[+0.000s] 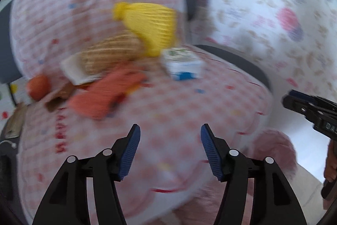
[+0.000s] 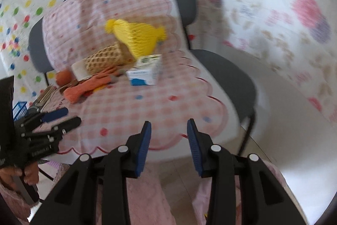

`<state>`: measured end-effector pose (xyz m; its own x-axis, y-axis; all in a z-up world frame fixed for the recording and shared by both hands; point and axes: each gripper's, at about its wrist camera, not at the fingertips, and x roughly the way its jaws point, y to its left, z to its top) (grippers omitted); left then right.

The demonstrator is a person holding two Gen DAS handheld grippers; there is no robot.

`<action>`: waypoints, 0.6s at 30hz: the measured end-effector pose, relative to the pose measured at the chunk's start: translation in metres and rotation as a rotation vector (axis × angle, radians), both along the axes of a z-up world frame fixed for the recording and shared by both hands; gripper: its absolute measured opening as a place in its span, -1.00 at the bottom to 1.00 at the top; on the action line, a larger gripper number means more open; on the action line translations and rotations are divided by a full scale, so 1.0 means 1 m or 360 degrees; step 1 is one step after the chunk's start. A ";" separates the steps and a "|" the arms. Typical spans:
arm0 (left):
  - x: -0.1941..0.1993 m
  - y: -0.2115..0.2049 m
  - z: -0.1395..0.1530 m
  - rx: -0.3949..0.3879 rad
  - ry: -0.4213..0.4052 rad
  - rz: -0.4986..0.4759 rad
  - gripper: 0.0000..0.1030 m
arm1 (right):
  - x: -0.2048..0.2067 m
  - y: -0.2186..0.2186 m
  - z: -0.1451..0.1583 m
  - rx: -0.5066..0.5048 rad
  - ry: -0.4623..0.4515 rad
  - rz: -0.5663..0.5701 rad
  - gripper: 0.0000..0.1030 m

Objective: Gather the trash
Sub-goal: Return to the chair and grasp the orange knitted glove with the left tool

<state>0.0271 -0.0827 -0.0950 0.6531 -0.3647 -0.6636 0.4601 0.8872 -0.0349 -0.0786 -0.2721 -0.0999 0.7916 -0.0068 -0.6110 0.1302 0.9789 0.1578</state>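
Checked cloth (image 2: pixel 168 111) under piled trash (image 2: pixel 118 64)

a pink-and-white checked cloth (image 2: pixel 147 102) with red scalloped trim covers a grey chair (image 2: pixel 227 69). on it lie a yellow net (image 2: pixel 139 39), a tan foam mesh (image 2: pixel 105 57), an orange glove (image 2: pixel 88 85) and a white-and-blue carton (image 2: pixel 143 75).

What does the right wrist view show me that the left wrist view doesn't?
Only the right wrist view: the blue basket at the far left, beyond the left gripper, and the chair's leg. Only the left wrist view: the right gripper from the side. Both, blurred: the yellow net, tan foam net, white and blue carton, orange cloth and an orange ball on the pink checked cover. Both grippers' jaws stand apart with nothing between them.
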 end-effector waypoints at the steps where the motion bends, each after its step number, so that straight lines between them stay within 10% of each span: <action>1: 0.008 0.010 0.000 0.0007 -0.0001 0.0058 0.18 | 0.009 0.004 0.000 -0.0003 0.0005 0.0024 -0.32; 18: 0.142 0.009 -0.015 0.0117 0.0221 0.0195 0.29 | 0.105 0.016 0.007 0.0052 -0.0043 0.0176 -0.16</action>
